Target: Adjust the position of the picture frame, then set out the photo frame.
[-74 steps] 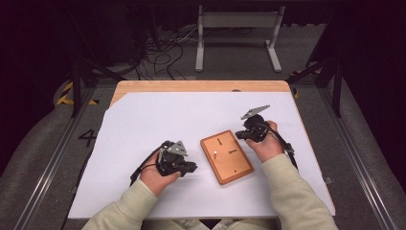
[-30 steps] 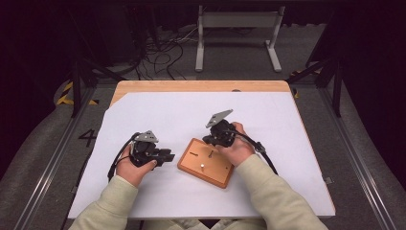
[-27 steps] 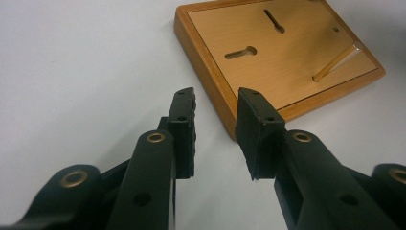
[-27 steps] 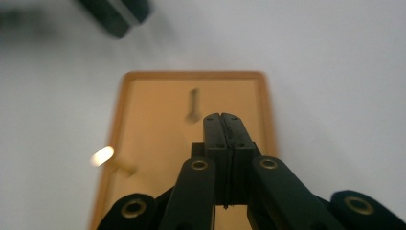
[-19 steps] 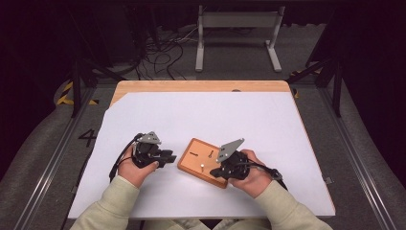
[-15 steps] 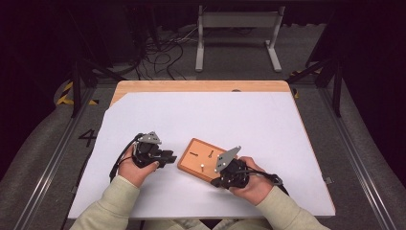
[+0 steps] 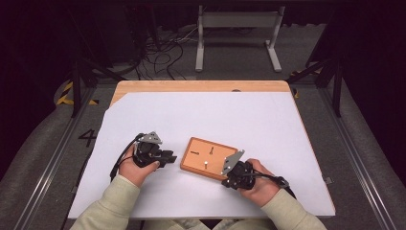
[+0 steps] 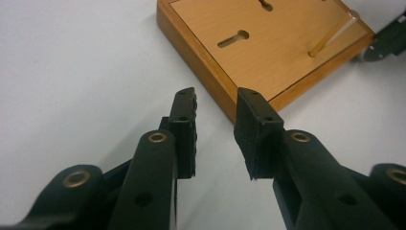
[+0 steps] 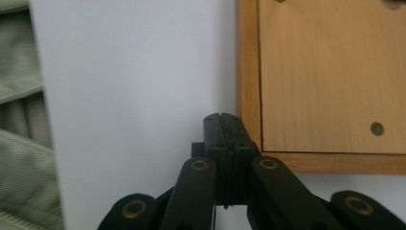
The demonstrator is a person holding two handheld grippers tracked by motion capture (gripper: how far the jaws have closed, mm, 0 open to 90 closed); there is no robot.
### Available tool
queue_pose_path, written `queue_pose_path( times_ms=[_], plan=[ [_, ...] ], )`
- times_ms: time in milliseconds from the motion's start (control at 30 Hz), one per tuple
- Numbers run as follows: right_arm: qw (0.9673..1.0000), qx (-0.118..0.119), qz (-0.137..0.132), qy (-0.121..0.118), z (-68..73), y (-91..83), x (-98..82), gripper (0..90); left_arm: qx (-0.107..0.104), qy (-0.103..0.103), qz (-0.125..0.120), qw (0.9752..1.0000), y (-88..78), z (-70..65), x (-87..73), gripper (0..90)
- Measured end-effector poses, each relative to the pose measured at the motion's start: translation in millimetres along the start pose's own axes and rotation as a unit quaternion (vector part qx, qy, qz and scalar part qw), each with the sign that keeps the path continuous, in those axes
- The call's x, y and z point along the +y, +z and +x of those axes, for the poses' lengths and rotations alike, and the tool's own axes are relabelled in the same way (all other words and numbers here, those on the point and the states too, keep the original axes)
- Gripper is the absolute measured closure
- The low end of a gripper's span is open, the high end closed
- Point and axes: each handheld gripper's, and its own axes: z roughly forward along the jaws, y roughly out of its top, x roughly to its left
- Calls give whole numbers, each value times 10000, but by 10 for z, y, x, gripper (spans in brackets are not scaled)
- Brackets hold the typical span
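A wooden board (image 7: 208, 155) with keyhole slots (image 8: 233, 39) and a thin upright peg (image 8: 330, 40) lies on the white table top (image 7: 215, 115), slightly turned. My left gripper (image 7: 171, 157) rests at the board's left, held by a hand. Its jaws (image 8: 215, 103) stand apart with nothing between them, and they point at the board's (image 8: 268, 48) near corner. My right gripper (image 7: 225, 182) lies at the board's near right corner. It (image 9: 222, 117) is shut on nothing, with its tips close beside the board's (image 9: 325, 72) edge.
Pale green sleeves (image 7: 119, 201) come in from the table's near edge, and one sleeve (image 9: 19, 143) lies to the left of the right gripper. A wooden strip (image 7: 201, 86) borders the far edge. Cables (image 7: 163, 48) and a metal stand (image 7: 237, 28) are on the floor beyond.
The board slid left and turned. My right gripper came from behind the board's far side round to its near right corner. My left gripper shifted left early on, then stayed still.
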Motion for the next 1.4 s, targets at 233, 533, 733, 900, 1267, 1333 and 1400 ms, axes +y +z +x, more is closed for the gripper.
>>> queue_pose_path(
  times_ms=[233, 533, 733, 900, 1267, 1333, 1400],
  plan=[
    [9991, -318, -87, 253, -220, -38, -97, 900, 50, 61, 57, 10000, 18, 9, 3, 707],
    [9972, -171, -643, 348, -334, -146, -168, 866, 94, 76, -29, 9999, 3, 7, 9, 686],
    [9914, -507, -1151, 367, -391, -328, -160, 731, 91, 247, -90, 9996, -77, -7, 77, 668],
    [9838, -581, -1624, 486, -438, -451, -163, 673, 186, 239, -204, 9993, -154, 51, 107, 650],
    [9733, -628, -2129, 586, -432, -495, 30, 526, 240, 86, -442, 9987, -218, 122, 124, 618],
    [9724, -608, -2172, 592, -426, -487, 50, 521, 250, 93, -434, 9987, -216, 127, 123, 614],
    [9709, -536, -2267, 552, -412, -446, 100, 514, 245, 87, -435, 9987, -212, 124, 120, 612]
  ],
)
